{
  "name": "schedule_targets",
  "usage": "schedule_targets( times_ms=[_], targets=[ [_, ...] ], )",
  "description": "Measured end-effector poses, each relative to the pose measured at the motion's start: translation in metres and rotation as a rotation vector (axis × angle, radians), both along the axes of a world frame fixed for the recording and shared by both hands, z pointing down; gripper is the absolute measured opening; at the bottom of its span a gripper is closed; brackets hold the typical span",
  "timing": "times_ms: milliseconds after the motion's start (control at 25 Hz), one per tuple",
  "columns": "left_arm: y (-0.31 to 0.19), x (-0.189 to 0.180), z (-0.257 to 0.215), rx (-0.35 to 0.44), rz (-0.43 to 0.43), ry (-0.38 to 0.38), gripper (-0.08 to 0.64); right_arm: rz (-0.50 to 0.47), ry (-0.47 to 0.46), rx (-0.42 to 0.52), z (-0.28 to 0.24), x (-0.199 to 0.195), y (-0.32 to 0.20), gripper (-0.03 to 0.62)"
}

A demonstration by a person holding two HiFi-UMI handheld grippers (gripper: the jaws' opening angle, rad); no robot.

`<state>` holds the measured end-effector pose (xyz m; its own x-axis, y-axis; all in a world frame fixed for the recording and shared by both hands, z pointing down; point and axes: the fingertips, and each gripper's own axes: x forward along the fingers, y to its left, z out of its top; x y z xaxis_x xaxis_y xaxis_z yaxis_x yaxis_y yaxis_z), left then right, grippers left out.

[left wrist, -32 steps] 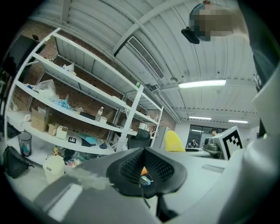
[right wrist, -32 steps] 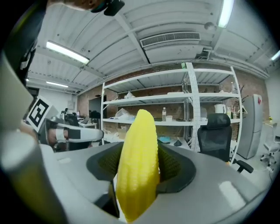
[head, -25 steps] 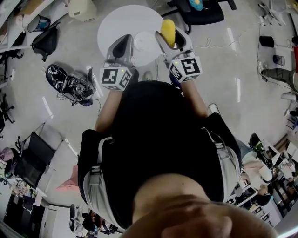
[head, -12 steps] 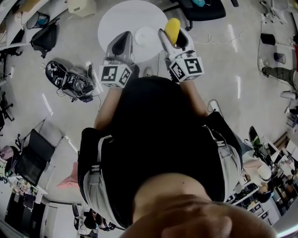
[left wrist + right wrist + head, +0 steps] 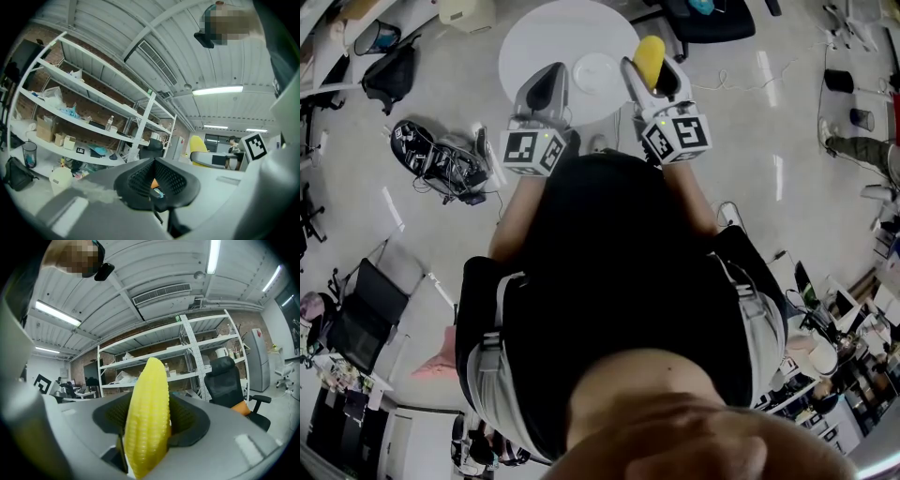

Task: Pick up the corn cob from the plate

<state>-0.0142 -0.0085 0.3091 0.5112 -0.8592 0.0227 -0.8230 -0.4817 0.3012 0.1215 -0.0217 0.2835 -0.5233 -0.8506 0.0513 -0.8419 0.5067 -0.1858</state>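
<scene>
Since the right gripper (image 5: 151,425) is clamped on the corn cob (image 5: 149,404), which stands upright between its jaws, the pick looks done. Against a second ago, the cob has drifted slightly toward the right edge of the counter (image 5: 530,37), clear of the plate (image 5: 596,73). Over the last half second it has hardly moved, so the lift seems to be settling. The left gripper (image 5: 154,185) is closed on nothing, held over the counter's near edge. No brand or readable writing shows, only the square black-and-white markers (image 5: 677,134) on the gripper cubes.
</scene>
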Motion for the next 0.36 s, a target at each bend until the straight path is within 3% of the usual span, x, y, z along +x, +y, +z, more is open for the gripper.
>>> schedule_targets(
  times_ms=[360],
  targets=[
    [-0.0048,0.0018,0.0037,-0.009,0.002,0.001,0.003,-0.009,0.010,-0.014,0.0058,0.0027,-0.0058,0.241]
  ],
)
